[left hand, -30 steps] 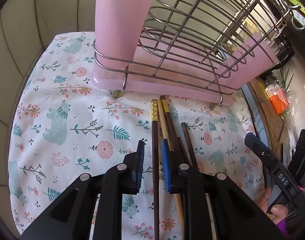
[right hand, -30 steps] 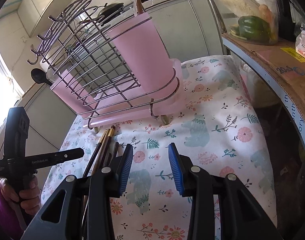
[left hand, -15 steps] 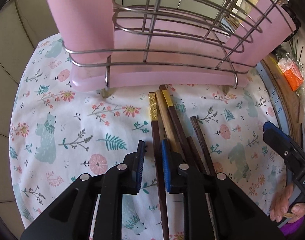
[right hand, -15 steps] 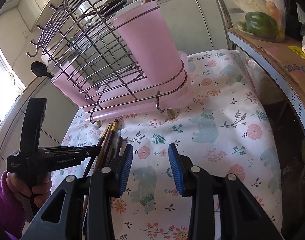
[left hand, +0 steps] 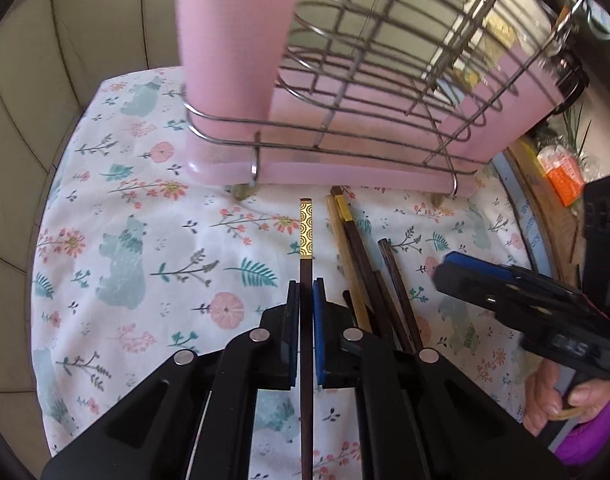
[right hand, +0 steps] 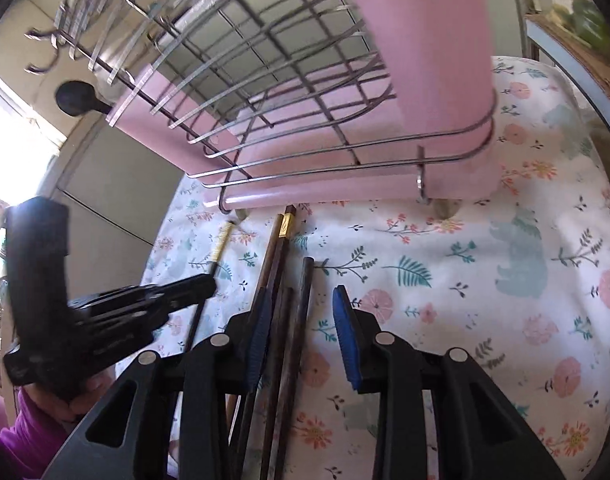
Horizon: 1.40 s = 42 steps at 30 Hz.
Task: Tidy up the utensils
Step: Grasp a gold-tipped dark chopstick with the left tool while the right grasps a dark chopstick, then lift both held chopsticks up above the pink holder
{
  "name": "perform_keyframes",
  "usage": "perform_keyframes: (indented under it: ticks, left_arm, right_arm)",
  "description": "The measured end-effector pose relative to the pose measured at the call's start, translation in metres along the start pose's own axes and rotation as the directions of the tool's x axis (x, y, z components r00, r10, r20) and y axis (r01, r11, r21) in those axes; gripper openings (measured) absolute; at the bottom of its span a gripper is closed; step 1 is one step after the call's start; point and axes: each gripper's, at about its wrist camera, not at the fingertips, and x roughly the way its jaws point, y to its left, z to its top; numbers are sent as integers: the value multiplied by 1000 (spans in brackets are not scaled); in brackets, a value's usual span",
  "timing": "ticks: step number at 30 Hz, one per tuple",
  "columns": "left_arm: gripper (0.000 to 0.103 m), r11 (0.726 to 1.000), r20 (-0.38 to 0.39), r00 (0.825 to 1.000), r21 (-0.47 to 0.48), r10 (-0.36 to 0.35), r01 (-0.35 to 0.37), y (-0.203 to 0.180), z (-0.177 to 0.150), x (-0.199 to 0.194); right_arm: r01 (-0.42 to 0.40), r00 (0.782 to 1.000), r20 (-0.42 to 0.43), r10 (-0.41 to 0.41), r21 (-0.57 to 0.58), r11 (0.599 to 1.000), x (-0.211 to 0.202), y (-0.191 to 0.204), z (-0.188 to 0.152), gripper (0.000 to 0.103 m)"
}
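Left wrist, tongs [left hand: 306, 292] gripping chopstick [left hand: 306, 236]

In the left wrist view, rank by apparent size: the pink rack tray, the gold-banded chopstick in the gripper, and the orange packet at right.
1. pink rack tray, spanning much of the frame.
2. gold-banded chopstick, long but thin, and nearer the camera.
3. orange packet, small, though farther off.

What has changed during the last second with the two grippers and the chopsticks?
The left gripper, open a second ago, has shut on the gold-banded chopstick, which now lies apart from the other chopsticks. The right gripper has moved left over that pile and stays open. The pink rack and the floral cloth are unchanged.
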Motion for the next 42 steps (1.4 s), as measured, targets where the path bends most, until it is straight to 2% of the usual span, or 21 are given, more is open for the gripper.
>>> perform_keyframes:
  ticks: [3,12,20,25,29,32,35,42]
  left_arm:
    - [6,999,34,999,-30,-22,23,10,-4,-17]
    - [6,996,106,992,-60,-63,69,33,-10,-46]
    - [6,993,155,984,-71,-82,94,36,-10,-66]
    - [6,992,195,976,-59,-95,108,31,-9,-81]
    - [6,994,245,965,-34,-90,102,24,-8,-94]
    - [6,993,283,954,-34,-100,114,21,-7,-102]
    - [5,992,317,943,-35,-105,122,16,-6,-109]
    - [5,990,397,911,-41,-108,136,8,-6,-131]
  right_arm:
    - [52,996,-67,-52,6,999,16,4,8,15]
    - [90,981,-177,-84,27,996,39,12,19,14]
    - [168,967,-193,-166,-9,986,55,21,22,8]
    - [159,978,-135,-157,5,987,47,21,15,6]
    - [119,992,-37,-118,30,992,22,22,10,6]
    - [97,994,41,-98,31,995,-2,27,5,6]
    - [89,989,121,-90,11,996,-27,34,0,6]
    - [96,955,287,-78,-46,994,-81,48,-5,6]
